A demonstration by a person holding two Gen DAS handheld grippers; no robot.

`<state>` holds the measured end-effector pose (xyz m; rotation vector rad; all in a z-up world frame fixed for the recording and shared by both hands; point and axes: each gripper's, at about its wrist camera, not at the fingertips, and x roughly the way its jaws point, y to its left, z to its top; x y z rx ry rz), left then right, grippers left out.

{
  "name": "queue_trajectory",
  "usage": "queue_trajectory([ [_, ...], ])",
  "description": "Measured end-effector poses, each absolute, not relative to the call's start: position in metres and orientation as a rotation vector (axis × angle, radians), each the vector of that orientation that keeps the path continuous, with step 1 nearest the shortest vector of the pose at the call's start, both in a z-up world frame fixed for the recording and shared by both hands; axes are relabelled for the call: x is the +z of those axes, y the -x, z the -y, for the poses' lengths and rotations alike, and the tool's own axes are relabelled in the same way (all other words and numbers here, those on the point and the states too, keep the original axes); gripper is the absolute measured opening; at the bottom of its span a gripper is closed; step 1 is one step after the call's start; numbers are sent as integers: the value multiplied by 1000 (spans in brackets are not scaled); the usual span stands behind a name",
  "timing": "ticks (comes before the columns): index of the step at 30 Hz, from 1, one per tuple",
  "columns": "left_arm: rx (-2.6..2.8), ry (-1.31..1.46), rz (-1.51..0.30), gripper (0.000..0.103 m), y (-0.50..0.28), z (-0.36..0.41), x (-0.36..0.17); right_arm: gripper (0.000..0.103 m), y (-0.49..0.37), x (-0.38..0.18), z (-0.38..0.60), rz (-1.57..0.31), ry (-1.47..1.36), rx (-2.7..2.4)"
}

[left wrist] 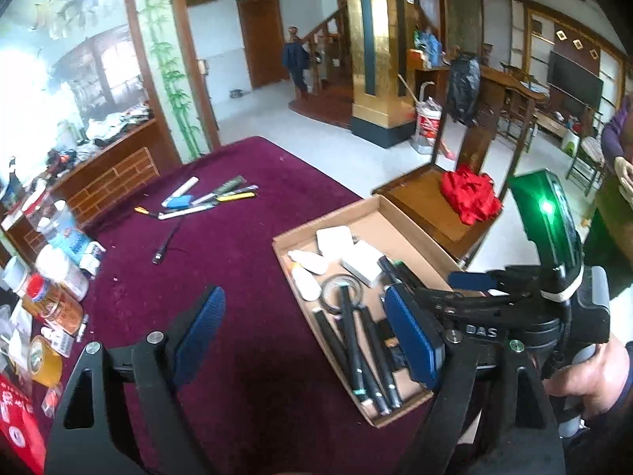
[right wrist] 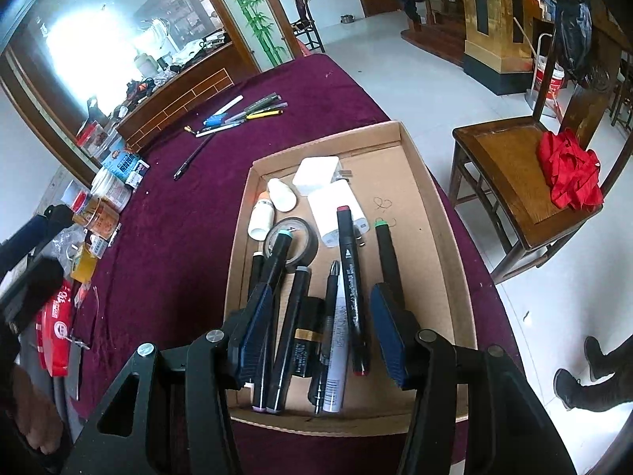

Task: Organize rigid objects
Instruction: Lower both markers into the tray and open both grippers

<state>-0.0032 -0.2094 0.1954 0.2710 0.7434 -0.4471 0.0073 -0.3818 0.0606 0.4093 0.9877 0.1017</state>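
Note:
A shallow cardboard box (right wrist: pixel 435 198) lies on the purple tablecloth (right wrist: pixel 178 237). It holds several black markers (right wrist: pixel 352 285), two white chargers (right wrist: pixel 316 176), small white bottles (right wrist: pixel 281 196) and a dark tape roll (right wrist: pixel 304 237). My right gripper (right wrist: pixel 321 334) hovers open above the markers, its pads touching none of them. My left gripper (left wrist: pixel 306 336) stands wide open over bare cloth left of the box (left wrist: pixel 395 217), with nothing between its fingers. More loose pens (left wrist: pixel 205 198) and a black pen (left wrist: pixel 168 241) lie farther back on the cloth.
Jars, bottles, a tape roll (left wrist: pixel 43 360) and a red packet (right wrist: pixel 55 332) crowd the table's left edge. A wooden chair (right wrist: pixel 502 166) with red cloth (right wrist: pixel 569 178) stands right of the table. A person's legs (right wrist: pixel 593 380) are on the floor at the right.

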Motion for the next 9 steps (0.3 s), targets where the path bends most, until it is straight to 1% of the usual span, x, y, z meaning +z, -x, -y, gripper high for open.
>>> queue_trajectory([
  [5, -435, -260, -769, 83, 3, 212, 191, 47, -6, 60, 380, -992, -410, 102],
  [9, -397, -267, -757, 83, 4, 210, 188, 47, -4, 59, 379, -995, -412, 102],
])
